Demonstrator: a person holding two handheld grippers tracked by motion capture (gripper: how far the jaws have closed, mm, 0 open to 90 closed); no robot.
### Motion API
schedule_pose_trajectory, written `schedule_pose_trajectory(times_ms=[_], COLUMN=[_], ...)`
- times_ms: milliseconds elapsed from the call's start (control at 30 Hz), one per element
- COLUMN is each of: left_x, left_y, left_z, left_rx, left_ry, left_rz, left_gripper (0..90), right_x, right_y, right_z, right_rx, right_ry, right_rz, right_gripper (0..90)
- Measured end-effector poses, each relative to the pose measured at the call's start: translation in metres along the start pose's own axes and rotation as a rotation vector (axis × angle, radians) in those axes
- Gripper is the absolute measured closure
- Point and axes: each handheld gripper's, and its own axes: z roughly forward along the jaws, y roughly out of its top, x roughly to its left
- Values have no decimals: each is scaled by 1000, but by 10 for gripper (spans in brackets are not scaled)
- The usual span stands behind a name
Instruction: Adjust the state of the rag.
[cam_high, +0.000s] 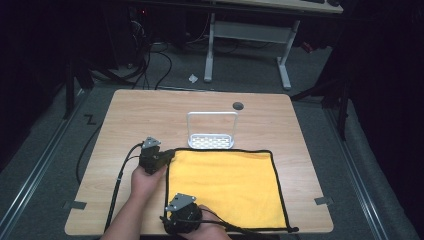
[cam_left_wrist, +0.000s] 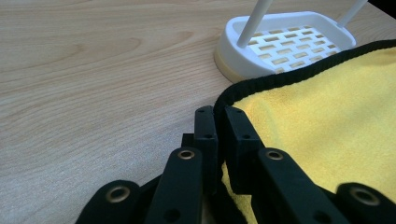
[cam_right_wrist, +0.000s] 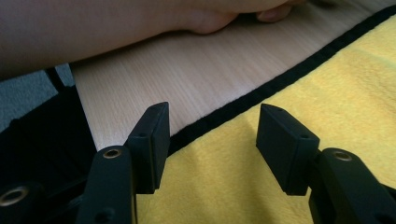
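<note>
left gripper (cam_left_wrist: 217, 116) pinches yellow cloth (cam_high: 225, 185) corner; right gripper (cam_right_wrist: 210, 135) open over its edge.

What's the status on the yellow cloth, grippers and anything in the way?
Left gripper shut on yellow black-edged cloth at far-left corner. Right gripper open over near-left edge. White slotted rack touches far edge.

light: table (cam_high: 150, 115) bright from overhead, room around it dark | shadows: soft, short | glare: none | blur: high view soft and grainy; right gripper view blurs the near forearm (cam_right_wrist: 93, 28) | cloth (cam_high: 225, 185) vivid, evenly lit
</note>
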Motion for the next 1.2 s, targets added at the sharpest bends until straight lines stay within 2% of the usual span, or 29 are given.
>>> schedule_pose_trajectory(times_ms=[100, 267, 300, 333, 433, 633, 700, 867, 933, 1067, 1200], left_x=[0, 0, 0, 0, 1, 3, 7, 14, 16, 23, 34], left_y=[0, 0, 0, 0, 0, 0, 0, 1, 1, 1, -2], left_z=[0, 0, 0, 0, 0, -2, -4, -9, -14, -26, -45], left_rx=[0, 1, 1, 0, 0, -13, -24, -40, -54, -63, -76], left_ry=[0, -2, -3, -4, -9, -25, -38, -38, -36, -28, -5], left_rz=[0, -2, -2, -2, -4, -30, -74, -153, -171, -172, -180], left_gripper=[838, 838, 838, 838, 838, 842, 846, 853, 853, 857, 859], right_x=[0, -1, -2, -3, -5, -7, -7, -7, -4, 6, 17], right_y=[-1, -2, -2, -2, -2, 3, 6, 12, 16, 26, 38], right_z=[0, -3, -3, -4, -8, -26, -31, -36, -36, -33, -25], right_rx=[-5, -1, 4, 1, -14, -96, -121, -150, -162, -170, -176], right_ry=[-13, -55, -65, -67, -78, -91, -100, -98, -94, -86, -58], right_rz=[-12, -38, -49, -40, -46, -56, -60, -54, -65, -110, -131], right_gripper=[510, 753, 791, 814, 834, 841, 842, 841, 840, 840, 841])
